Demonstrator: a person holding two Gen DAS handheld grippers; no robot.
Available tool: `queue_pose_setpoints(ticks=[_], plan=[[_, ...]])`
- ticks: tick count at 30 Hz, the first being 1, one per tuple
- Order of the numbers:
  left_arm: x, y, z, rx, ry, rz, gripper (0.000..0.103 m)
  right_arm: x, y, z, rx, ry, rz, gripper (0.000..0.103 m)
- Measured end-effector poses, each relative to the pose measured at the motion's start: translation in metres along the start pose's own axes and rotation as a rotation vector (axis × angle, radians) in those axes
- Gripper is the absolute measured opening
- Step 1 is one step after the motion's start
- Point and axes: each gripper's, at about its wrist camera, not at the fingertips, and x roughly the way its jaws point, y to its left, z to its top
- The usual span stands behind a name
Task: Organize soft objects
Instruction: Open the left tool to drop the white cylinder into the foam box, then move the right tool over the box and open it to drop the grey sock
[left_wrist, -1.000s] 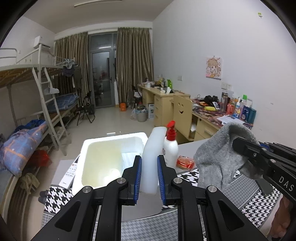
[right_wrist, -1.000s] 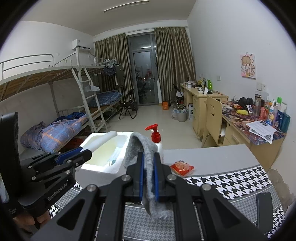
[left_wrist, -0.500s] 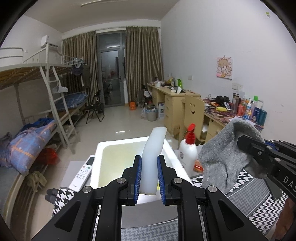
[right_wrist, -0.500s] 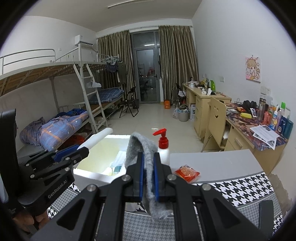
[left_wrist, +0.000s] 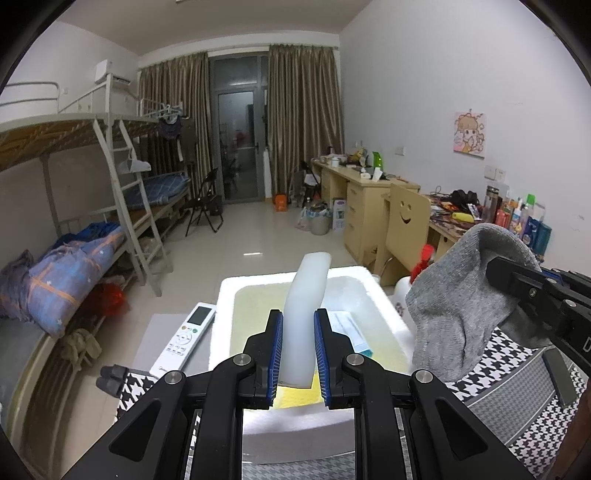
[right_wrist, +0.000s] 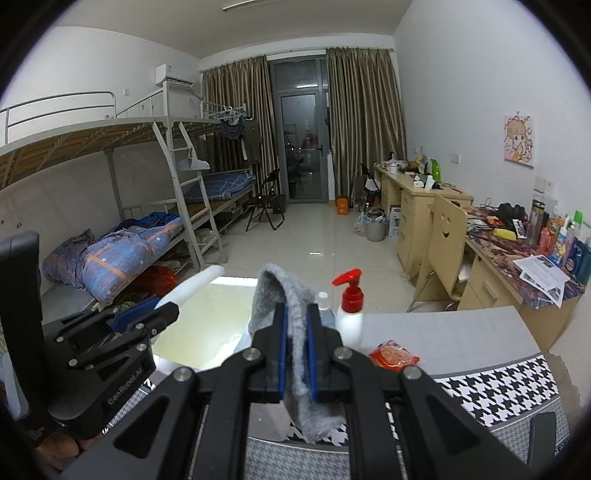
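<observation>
Foam strip: a white, slightly curved foam strip (left_wrist: 305, 317) stands upright between the blue pads of the left gripper (left_wrist: 298, 350), above the near edge of the white foam box (left_wrist: 295, 278); its lower end hangs just over the yellowish floor of the box.
Foam strip handling: it looks very light and springy; the pads seem to dent it a little, so it probably bends and rebounds when let go. A hold low on the strip, as here, leaves the tall upper part free to sway.
Grey sock: a grey sock (right_wrist: 295, 332) is pinched in the right gripper (right_wrist: 295, 350), draped over the jaws with its toe end hanging below them.
Sock handling: limp and light, with a fuzzy knit that should not slip; it will drop in a heap wherever it is released.
Left claw: clamped on the foam strip, jaws held slightly apart by its thickness.
Right claw: pressed together on the sock's thin fabric.
Box: open-topped, on the houndstooth table cover (left_wrist: 517, 373); a flat packet lies inside at its right.
Beside the box: a remote control (left_wrist: 183, 338) to its left, a red-pump bottle (right_wrist: 349, 310) and a small orange packet (right_wrist: 393, 356) to its right.
Judgement: both soft things look bound for the box; the strip is nearer.
</observation>
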Motion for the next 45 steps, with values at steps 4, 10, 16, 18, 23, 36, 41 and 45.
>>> queue_pose_setpoints(ticks=[4,10,16,18,23,36,41,45], plan=[[0.007,0.005,0.0,-0.003,0.012,0.011,0.02,0.007,0.002,0.002,-0.003,0.007,0.007,0.012],[0.019,0.016,-0.002,-0.018,0.047,0.027,0.049,0.015,0.006,0.003,-0.002,0.016,0.012,0.012],[0.014,0.029,-0.004,-0.058,0.03,0.045,0.082,0.017,0.008,0.003,-0.006,0.017,0.017,0.012],[0.011,0.032,-0.004,-0.065,0.02,0.054,0.087,0.019,0.011,0.003,-0.01,0.017,0.019,0.012],[0.002,0.04,-0.003,-0.1,-0.011,0.082,0.099,0.023,0.012,0.005,-0.013,0.022,0.028,0.012],[-0.012,0.054,-0.009,-0.082,-0.02,0.101,0.099,0.044,0.033,0.009,-0.032,0.071,0.074,0.012],[-0.013,0.062,-0.012,-0.093,-0.018,0.11,0.099,0.054,0.038,0.009,-0.027,0.093,0.084,0.012],[-0.013,0.067,-0.013,-0.093,-0.022,0.117,0.099,0.06,0.043,0.008,-0.038,0.104,0.08,0.012]])
